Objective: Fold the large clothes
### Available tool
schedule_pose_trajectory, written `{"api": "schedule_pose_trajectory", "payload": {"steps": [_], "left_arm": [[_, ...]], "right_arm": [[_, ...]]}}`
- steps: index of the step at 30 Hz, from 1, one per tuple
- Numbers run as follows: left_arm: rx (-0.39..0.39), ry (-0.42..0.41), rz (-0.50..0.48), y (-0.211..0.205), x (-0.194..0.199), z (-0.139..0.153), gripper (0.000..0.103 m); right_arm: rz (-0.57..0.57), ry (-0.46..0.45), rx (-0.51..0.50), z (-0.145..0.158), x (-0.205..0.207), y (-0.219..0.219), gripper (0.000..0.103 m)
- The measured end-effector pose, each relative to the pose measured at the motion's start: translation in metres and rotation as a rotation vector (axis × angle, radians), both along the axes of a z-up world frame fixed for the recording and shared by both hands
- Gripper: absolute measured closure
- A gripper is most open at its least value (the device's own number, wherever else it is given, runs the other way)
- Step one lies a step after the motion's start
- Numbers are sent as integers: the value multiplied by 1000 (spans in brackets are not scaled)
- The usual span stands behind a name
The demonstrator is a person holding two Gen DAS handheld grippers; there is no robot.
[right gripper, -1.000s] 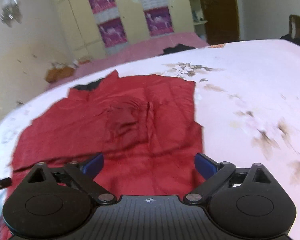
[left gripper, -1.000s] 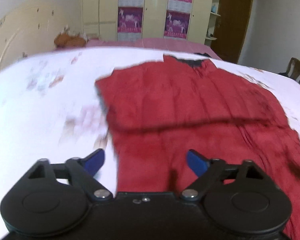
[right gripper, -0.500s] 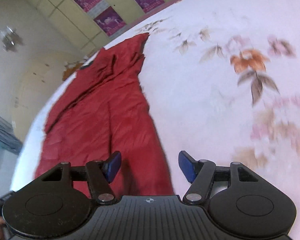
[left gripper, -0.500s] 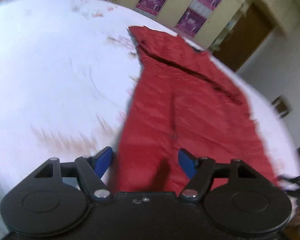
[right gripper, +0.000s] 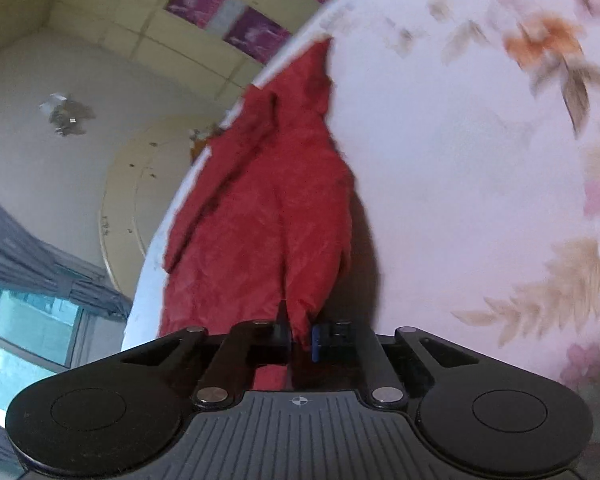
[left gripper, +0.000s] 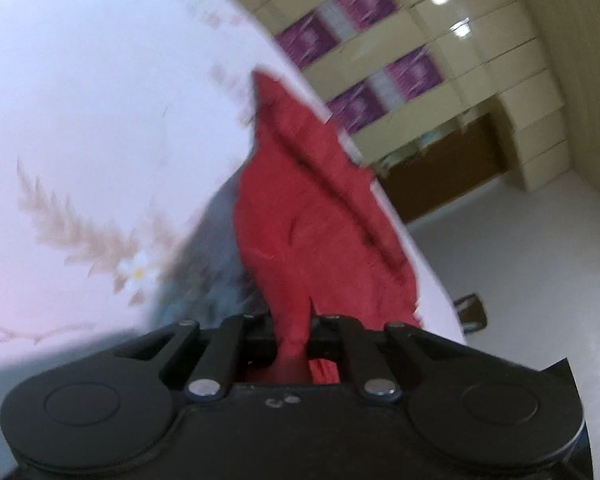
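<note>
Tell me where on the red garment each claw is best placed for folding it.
At the near hem corners, from the near bed edge. The left claw and right claw each pinch a bunched corner of the red garment, which lies stretched lengthwise away over the floral bedsheet.

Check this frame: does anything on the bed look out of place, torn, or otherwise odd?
Nothing stands out. The left hand-held gripper and the right hand-held gripper are each shut on an edge of the red garment, which runs away over the floral bedsheet. The garment is creased, with no visible damage.
</note>
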State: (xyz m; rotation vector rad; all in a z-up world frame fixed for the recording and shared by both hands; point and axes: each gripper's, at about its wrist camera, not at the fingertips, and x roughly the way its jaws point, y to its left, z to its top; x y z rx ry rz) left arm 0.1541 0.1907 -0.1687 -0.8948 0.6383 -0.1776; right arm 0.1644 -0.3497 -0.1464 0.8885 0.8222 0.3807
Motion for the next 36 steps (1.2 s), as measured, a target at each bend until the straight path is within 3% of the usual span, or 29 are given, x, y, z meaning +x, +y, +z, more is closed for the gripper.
{"api": "schedule_pose_trajectory", "payload": {"steps": [3,7,11,16,21,28,30,31,33,34,36], "left_arm": [[39,-70,-3,-3,5,27,97],[71,-146,22,-1,40,60,97],[72,-204,21,3,103,88,97],[115,-221,0,6,198,111,97],[160,-162,-32,15,301,110,97],[151,-47,-97,29,403,67,97],[129,-1,-125,31,426,49,92],[118,24,-119,32,434,41,82],[68,44,-92,39,446,25,72],[58,37,-83,40,447,21,62],[84,14,-60,43,448,18,42]], "right_arm": [[3,-67,-48,26,9,0,96],[-4,-173,-105,66,39,3,97],[-29,-265,-149,107,94,12,97],[-34,-302,-198,136,184,31,97],[-74,-239,-208,129,289,40,97],[-73,-126,-257,91,393,40,96],[-74,-94,-245,74,412,39,96],[-88,-75,-229,65,421,37,95],[-148,-26,-206,50,435,30,61],[-187,-43,-215,46,436,27,35],[-218,-69,-241,41,435,23,33]]}}
